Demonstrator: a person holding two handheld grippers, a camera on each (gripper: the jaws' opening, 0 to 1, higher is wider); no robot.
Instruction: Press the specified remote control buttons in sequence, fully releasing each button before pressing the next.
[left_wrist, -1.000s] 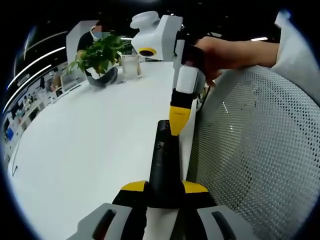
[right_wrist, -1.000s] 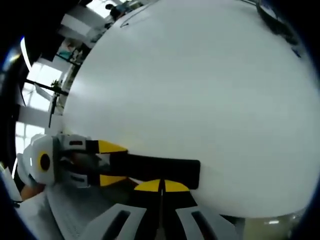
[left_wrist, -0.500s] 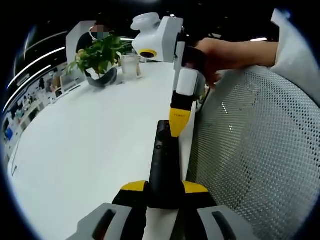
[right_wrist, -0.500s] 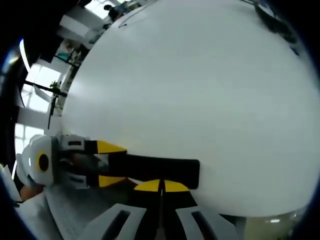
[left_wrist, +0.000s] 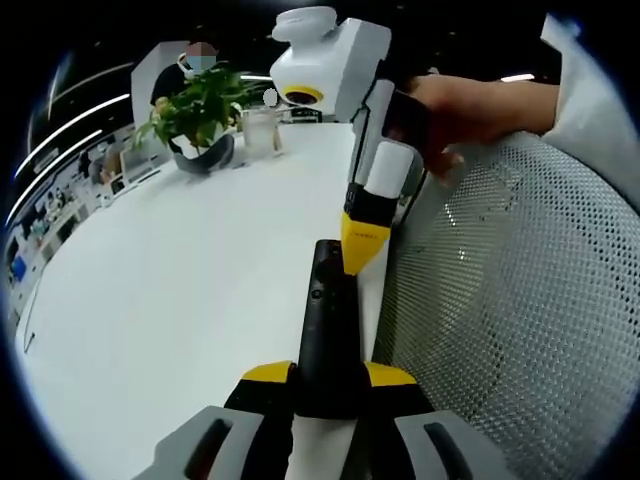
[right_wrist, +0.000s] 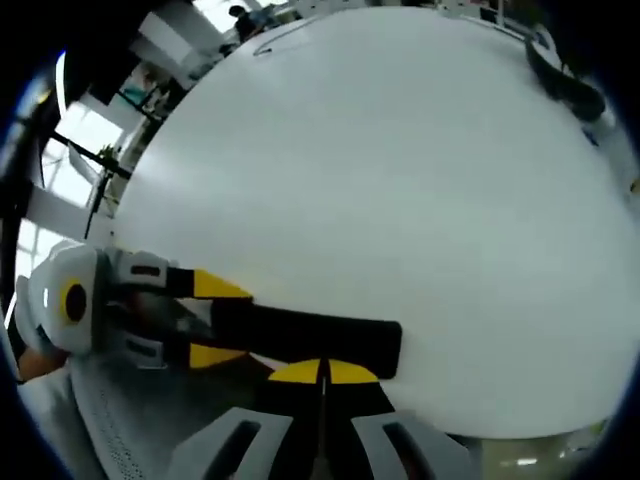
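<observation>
The left gripper (left_wrist: 328, 377) clamps the remote (left_wrist: 326, 325) by its near end while the right gripper (left_wrist: 362, 245), jaws together, touches its far end.

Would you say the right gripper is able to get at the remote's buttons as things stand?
Probably yes: the right gripper has its shut yellow tips at the far end of the black remote, which the left gripper holds; nothing lies between.
</observation>
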